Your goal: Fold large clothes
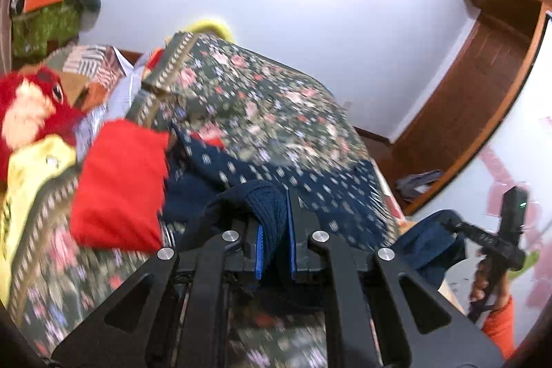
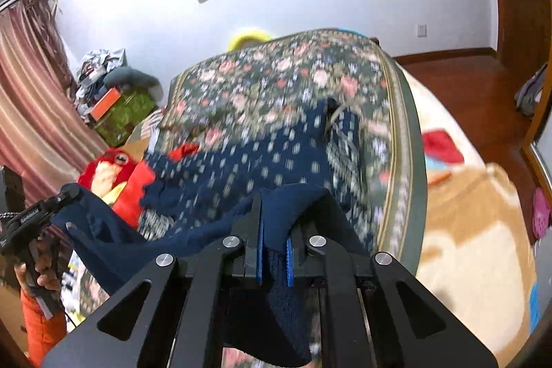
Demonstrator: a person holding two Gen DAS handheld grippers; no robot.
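A navy knitted garment with pale flecks (image 1: 276,168) lies spread on the floral bedspread (image 1: 262,92); it also shows in the right wrist view (image 2: 269,161). My left gripper (image 1: 276,230) is shut on its ribbed navy edge, lifted off the bed. My right gripper (image 2: 274,240) is shut on another part of the same edge. The edge hangs stretched between the two. The right gripper shows in the left wrist view (image 1: 500,230); the left gripper shows in the right wrist view (image 2: 38,216).
A red cloth (image 1: 120,181) and a red plush toy (image 1: 31,106) lie left of the garment. A yellow cloth (image 1: 31,175) lies at the left bed edge. A beige blanket (image 2: 476,230) covers the bed's right side. A cluttered pile (image 2: 114,81) stands by the curtain.
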